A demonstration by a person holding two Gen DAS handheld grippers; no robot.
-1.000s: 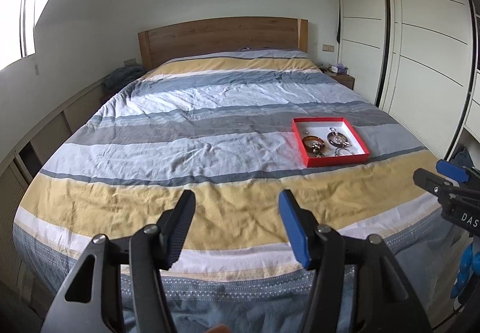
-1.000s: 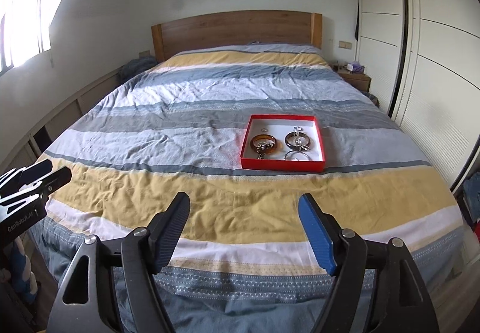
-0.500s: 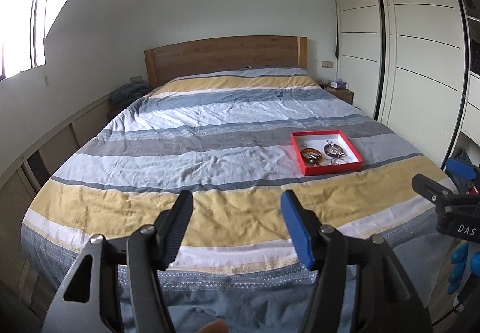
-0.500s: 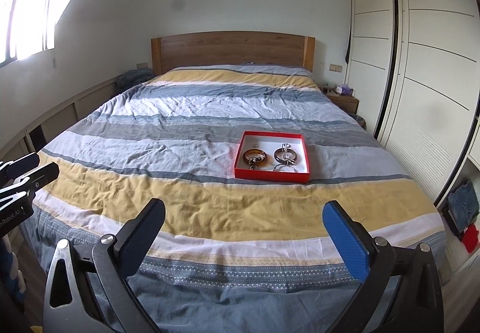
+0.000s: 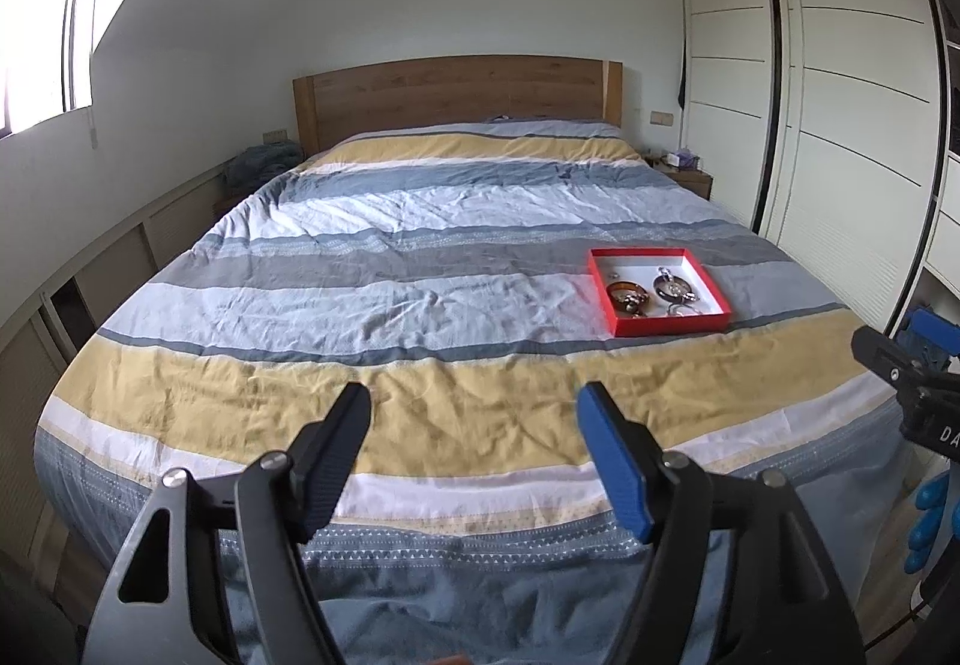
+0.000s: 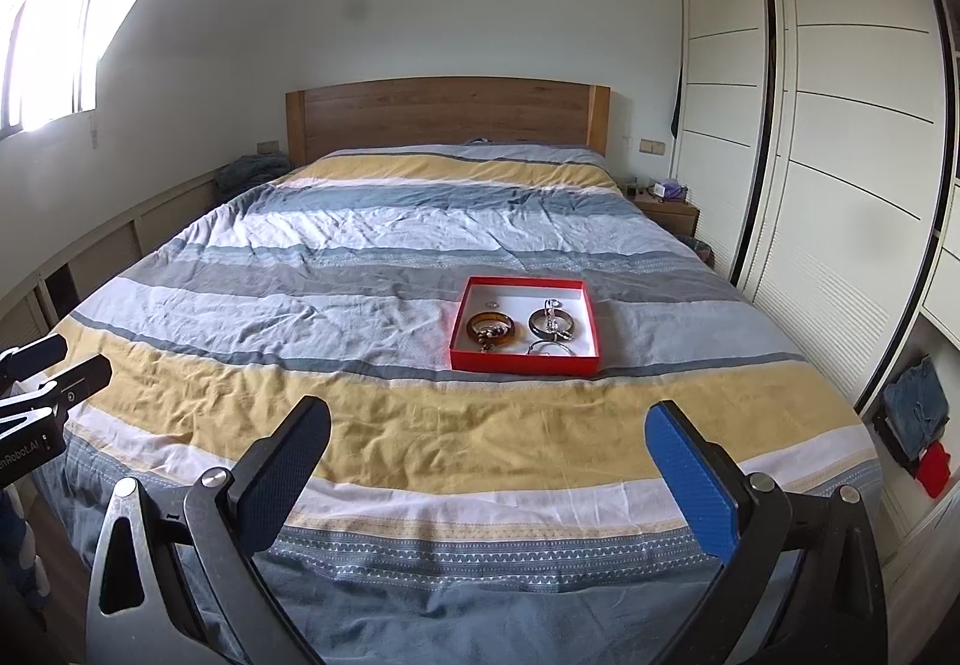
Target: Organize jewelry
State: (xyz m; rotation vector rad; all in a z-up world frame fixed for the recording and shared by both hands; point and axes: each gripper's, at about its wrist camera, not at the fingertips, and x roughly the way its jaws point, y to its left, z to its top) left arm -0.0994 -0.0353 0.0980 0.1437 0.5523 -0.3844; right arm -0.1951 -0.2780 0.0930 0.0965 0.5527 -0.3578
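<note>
A red tray with a white inside lies on the striped bed, right of centre; it also shows in the left wrist view. In it lie an amber bangle, a dark bangle, a thin silver ring and a small ring. My left gripper is open and empty above the foot of the bed. My right gripper is open wide and empty, well short of the tray.
The bed has a wooden headboard. White wardrobe doors line the right side. A nightstand stands by the headboard. Low cabinets run along the left wall under a window.
Both grippers have pulled back and tilted up, so the tray looks farther away. The right gripper's jaws have opened wider. The left jaws stay open.
</note>
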